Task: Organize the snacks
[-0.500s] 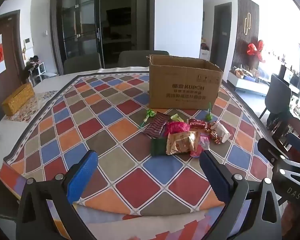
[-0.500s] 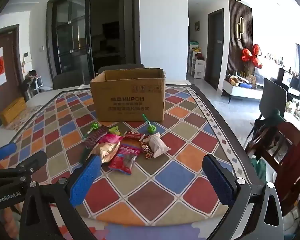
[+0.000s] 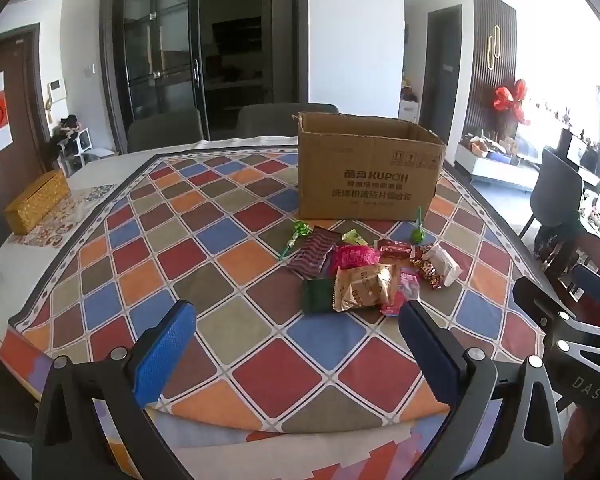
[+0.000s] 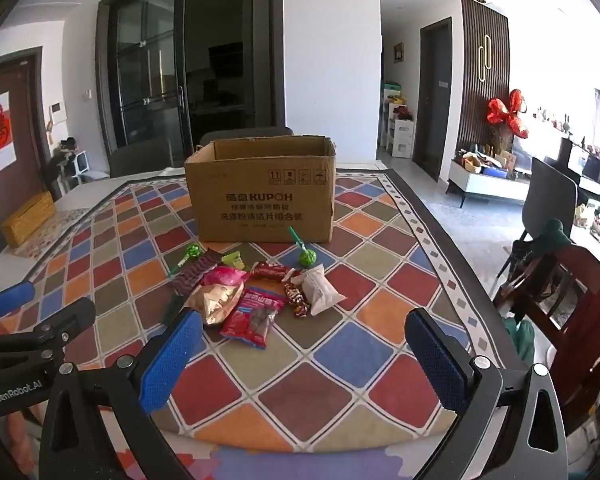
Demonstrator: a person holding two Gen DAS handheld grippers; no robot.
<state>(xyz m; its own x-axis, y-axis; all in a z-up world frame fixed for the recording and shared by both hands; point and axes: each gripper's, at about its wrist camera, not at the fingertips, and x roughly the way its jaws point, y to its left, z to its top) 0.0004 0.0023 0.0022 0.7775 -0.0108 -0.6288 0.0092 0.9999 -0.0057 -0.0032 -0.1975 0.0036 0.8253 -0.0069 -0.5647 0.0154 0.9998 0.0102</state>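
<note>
- Snack packets (image 4: 256, 292) lie heaped on the tablecloth just in front of the cardboard box (image 4: 260, 196).
- Left gripper (image 3: 296, 344) and right gripper (image 4: 304, 352): jaws spread wide, nothing between them.
- Packets judged light, soft, crinkly, likely slippery; pinch a crimped end seam.

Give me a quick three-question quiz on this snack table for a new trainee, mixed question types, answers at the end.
1. True or false: the left gripper is holding a snack.
2. Multiple choice: where does the snack pile lie relative to the box? A) inside it B) on the cloth in front of it C) behind it
3. How many green lollipops lie near the box?

Key
1. False: both it and the right gripper are open with nothing between the fingers.
2. B
3. Two: one left of the pile, one at the box's foot.
</note>
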